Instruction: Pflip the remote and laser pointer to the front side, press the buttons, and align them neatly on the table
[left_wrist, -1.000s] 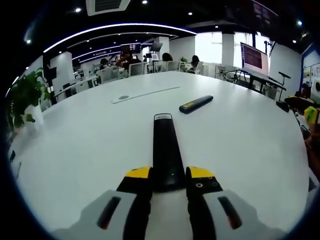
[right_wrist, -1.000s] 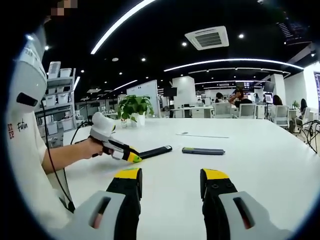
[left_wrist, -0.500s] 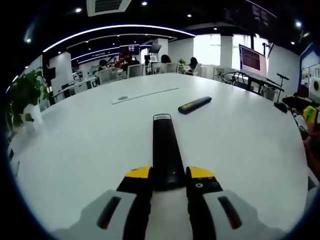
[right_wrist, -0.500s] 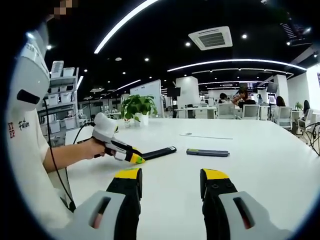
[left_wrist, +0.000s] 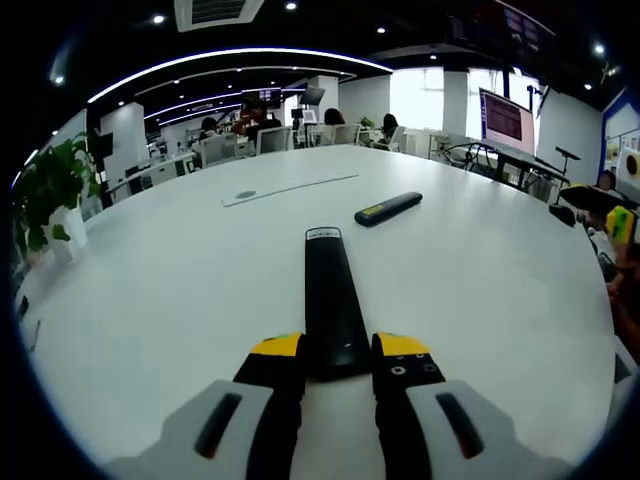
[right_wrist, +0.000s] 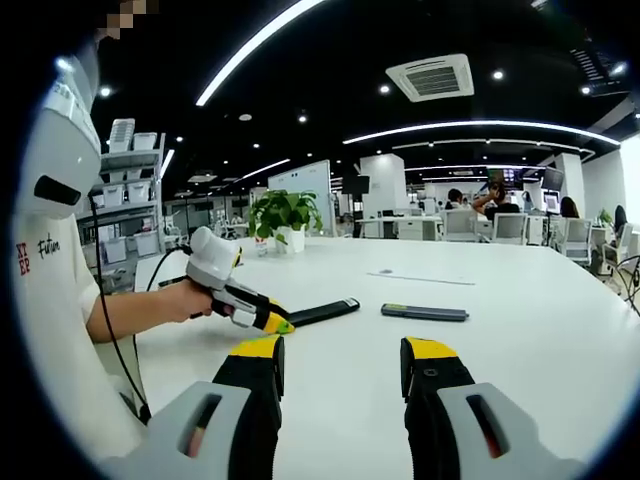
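Remote (left_wrist: 333, 305) clamped in left tongs (left_wrist: 337, 358); end label unreadable; right tongs (right_wrist: 340, 362) apart.

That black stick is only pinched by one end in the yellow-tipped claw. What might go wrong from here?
The left gripper grips the remote only at its near end, so the long free end may sag, twist or slip during a flip. A swing might also knock the laser pointer lying farther out on the white table. The right gripper hangs open, too far to steady anything.
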